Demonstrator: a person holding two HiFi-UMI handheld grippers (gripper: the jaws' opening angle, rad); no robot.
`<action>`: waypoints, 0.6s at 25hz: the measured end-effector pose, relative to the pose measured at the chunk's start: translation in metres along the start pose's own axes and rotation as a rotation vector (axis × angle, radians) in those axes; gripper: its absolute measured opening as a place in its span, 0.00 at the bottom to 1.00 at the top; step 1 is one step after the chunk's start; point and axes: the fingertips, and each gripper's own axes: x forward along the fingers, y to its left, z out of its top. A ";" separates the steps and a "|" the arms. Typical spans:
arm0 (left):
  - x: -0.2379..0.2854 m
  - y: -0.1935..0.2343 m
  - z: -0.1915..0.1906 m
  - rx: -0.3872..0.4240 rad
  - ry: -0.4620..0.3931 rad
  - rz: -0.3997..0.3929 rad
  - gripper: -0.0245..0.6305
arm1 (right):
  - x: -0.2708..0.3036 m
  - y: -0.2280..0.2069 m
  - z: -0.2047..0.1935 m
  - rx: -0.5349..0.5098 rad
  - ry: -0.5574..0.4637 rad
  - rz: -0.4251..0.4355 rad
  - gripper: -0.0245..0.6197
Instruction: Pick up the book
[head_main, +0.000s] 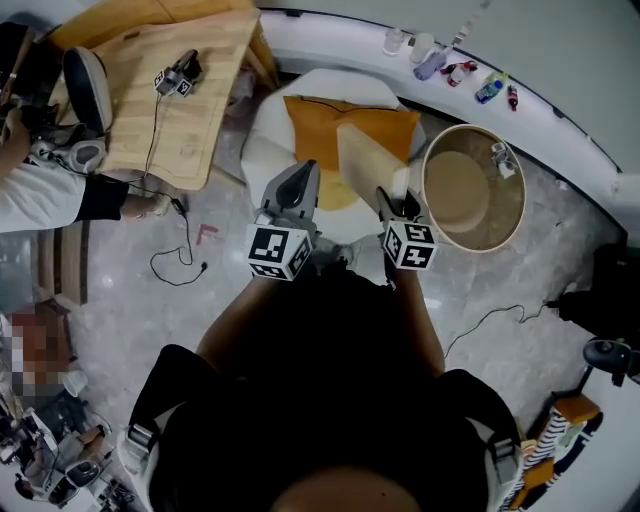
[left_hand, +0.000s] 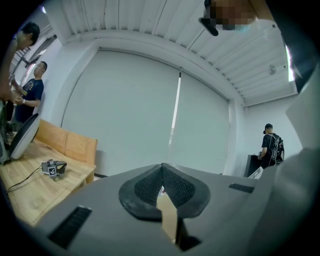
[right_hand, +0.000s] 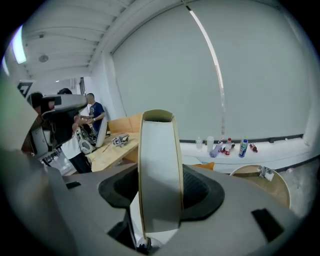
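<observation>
Dark clothing of the person (head_main: 320, 400) fills the near field of the head view, with both tools just beyond it. Right gripper (right_hand: 161, 191): jaws closed on the book (right_hand: 159, 160), which stands upright between the ribbed pads, pale page edges facing the lens and tan covers against either pad. Left gripper (left_hand: 161, 170): jaws drawn together at the tips. A thin tan sliver shows lower in the gap, and what it is cannot be told.

In the head view the book rises over the near right part of the orange cushion (head_main: 320, 125), with the left gripper just beside the book at the cushion's near left edge. A white seat (head_main: 262, 140) lies beneath the cushion, a round basket (head_main: 522, 205) stands to its right, and a wooden table (head_main: 190, 110) is well apart to its left.

The lift appears under way. Because the grip seems to sit at one end of a tall book, the free end would likely lever against the pads. A firm, even squeeze, a straight vertical rise and no wrist twist should serve best, and the left tool could steady the near cover if the book leans.
</observation>
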 end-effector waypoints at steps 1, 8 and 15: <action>-0.004 0.001 0.002 -0.001 -0.002 -0.006 0.05 | -0.005 0.005 0.008 -0.001 -0.017 -0.001 0.41; -0.017 0.010 0.005 -0.007 -0.017 -0.032 0.05 | -0.034 0.040 0.048 -0.048 -0.106 0.004 0.41; -0.021 0.027 0.007 -0.006 -0.023 -0.045 0.05 | -0.031 0.061 0.059 -0.056 -0.133 0.010 0.41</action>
